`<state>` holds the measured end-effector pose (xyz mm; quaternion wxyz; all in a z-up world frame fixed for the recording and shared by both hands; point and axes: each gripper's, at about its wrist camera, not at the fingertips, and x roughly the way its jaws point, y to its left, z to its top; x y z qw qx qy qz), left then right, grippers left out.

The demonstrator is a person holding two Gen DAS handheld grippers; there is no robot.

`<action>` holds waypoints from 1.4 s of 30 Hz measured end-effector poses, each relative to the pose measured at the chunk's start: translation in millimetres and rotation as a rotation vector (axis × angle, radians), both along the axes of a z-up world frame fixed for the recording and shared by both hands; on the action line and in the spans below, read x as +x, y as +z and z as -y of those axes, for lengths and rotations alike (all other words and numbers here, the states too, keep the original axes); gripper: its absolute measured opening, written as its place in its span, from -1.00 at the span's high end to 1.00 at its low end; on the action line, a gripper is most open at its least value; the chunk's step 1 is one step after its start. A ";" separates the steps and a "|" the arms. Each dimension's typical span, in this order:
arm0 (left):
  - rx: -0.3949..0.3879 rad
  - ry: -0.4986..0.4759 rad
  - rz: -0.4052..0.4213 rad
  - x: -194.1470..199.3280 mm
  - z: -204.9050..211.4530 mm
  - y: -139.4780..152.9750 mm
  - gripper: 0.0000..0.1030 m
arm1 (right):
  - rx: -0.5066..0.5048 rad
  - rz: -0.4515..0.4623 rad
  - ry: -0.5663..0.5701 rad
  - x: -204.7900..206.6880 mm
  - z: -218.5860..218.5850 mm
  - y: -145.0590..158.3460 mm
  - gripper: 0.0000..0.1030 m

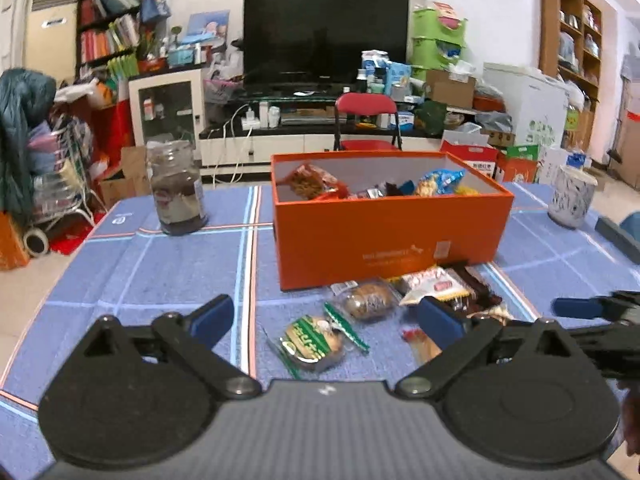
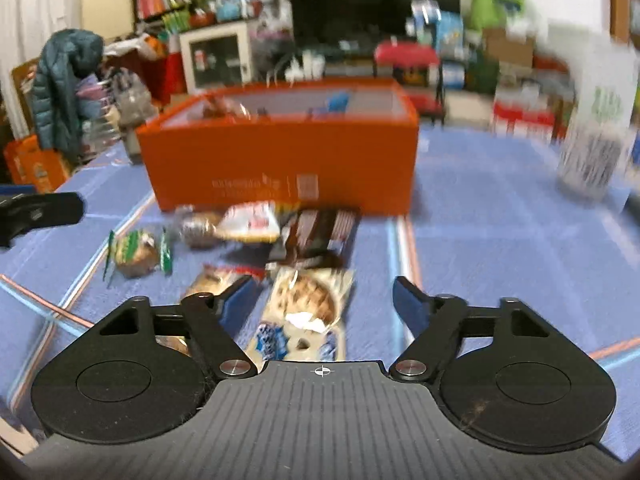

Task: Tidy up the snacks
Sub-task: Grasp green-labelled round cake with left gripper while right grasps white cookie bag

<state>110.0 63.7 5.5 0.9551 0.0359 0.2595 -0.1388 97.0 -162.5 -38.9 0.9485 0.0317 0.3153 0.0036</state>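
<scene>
An open orange box (image 1: 392,236) stands on the blue tablecloth and holds several snack packets (image 1: 316,182). It also shows in the right wrist view (image 2: 280,148). In front of it lie loose snacks: a green-wrapped cake (image 1: 314,344), a clear-wrapped round cake (image 1: 366,298), a white and red packet (image 1: 434,284) and a dark chocolate packet (image 2: 320,228). My left gripper (image 1: 326,320) is open and empty above the green-wrapped cake. My right gripper (image 2: 326,300) is open and empty over a cookie packet (image 2: 308,308).
A glass jar (image 1: 178,188) of dark contents stands at the left of the table. A patterned white cup (image 1: 570,196) stands at the right. A red chair (image 1: 366,120) is behind the table. The right gripper's fingers (image 1: 580,308) show at the left view's right edge.
</scene>
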 end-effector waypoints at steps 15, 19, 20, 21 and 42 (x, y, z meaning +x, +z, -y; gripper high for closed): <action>-0.006 0.045 -0.043 32.5 -30.4 -12.3 -0.90 | 0.041 -0.025 -0.092 68.0 13.3 6.2 -0.20; 0.016 0.024 -0.036 36.8 -29.7 -13.8 -0.90 | 0.034 -0.002 -0.065 35.9 5.6 9.6 -0.30; 0.026 0.010 -0.031 39.0 -28.9 -15.3 -0.90 | 0.021 -0.002 -0.046 27.0 -1.2 6.1 -0.34; 0.032 -0.005 -0.027 41.1 -27.6 -16.1 -0.90 | -0.002 -0.007 -0.029 21.7 -8.7 0.6 -0.34; 0.137 -0.333 -0.112 81.5 1.6 -76.7 -0.90 | -0.030 -0.111 0.088 23.0 -10.3 -28.2 -0.20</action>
